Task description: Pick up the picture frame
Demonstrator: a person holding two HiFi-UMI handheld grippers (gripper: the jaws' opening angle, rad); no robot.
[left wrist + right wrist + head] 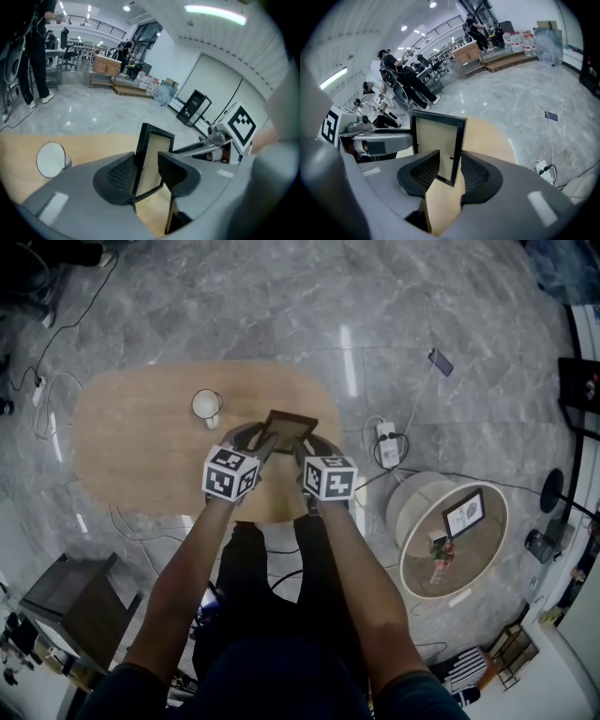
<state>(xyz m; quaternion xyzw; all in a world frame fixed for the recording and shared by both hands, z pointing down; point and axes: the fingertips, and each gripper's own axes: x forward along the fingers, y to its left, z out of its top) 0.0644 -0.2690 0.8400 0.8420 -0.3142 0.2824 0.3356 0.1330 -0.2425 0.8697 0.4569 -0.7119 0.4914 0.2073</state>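
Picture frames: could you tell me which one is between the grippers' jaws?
The dark frame over the oval wooden table; the other frame stands on the round table.

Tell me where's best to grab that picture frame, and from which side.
Pinch the picture frame by its thin black side rails, one gripper each, from the near side. It is flat and slim-edged; the left gripper and right gripper hold it so.
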